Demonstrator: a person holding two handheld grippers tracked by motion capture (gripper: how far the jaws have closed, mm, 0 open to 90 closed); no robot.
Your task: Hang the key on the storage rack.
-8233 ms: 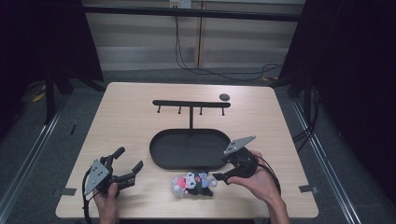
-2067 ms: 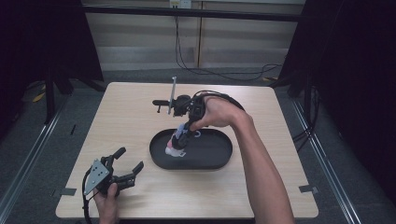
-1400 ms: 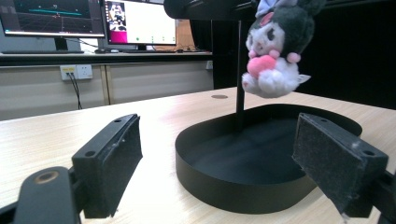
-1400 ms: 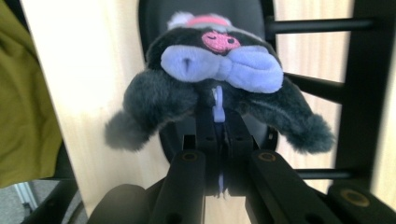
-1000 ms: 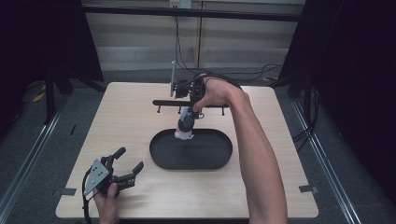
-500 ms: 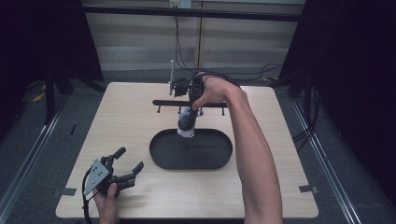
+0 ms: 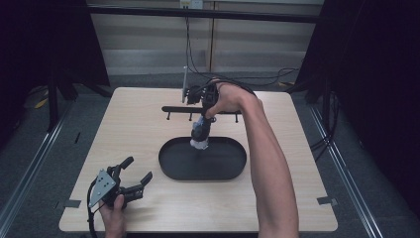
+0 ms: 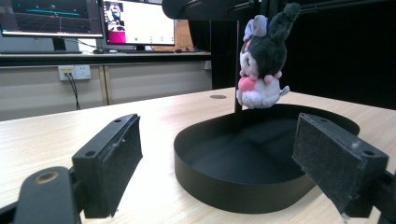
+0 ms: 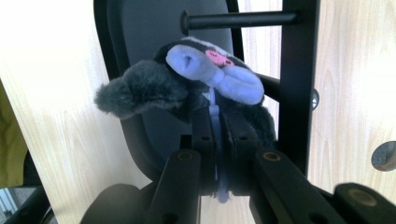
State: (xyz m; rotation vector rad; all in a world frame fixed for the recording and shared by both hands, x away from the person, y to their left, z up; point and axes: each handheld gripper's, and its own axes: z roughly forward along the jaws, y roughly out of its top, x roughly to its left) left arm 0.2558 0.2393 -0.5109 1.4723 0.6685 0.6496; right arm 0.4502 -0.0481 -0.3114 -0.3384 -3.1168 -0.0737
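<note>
A small plush toy [image 7: 200, 133], black, white and pink with lilac ear linings, dangles above the back of the black oval tray [image 7: 223, 168]. My right gripper [image 7: 204, 110] is shut on the toy's lilac loop [image 9: 215, 122], just below the black hook rack [image 7: 173, 109]. In the right gripper view the plush toy [image 9: 187, 79] hangs under one peg [image 9: 238, 19] of that rack. My left gripper [image 7: 134, 174] rests open near the table's front left corner, its pads [image 8: 114, 163] wide apart and nothing between them. The left gripper view has the plush toy [image 8: 261, 60] hanging over the tray [image 8: 233, 186].
The rack's upright post [image 8: 238, 74] stands behind the tray. A small dark disc [image 9: 385, 156] lies on the wooden table [image 7: 124, 124] past the rack. Monitors [image 8: 135, 21] and a wall socket sit in the background of the left gripper view.
The right gripper picked the toy up from the front of the table and carried it back over the tray. In the last second it rose slightly toward the rack. The left gripper stayed put.
</note>
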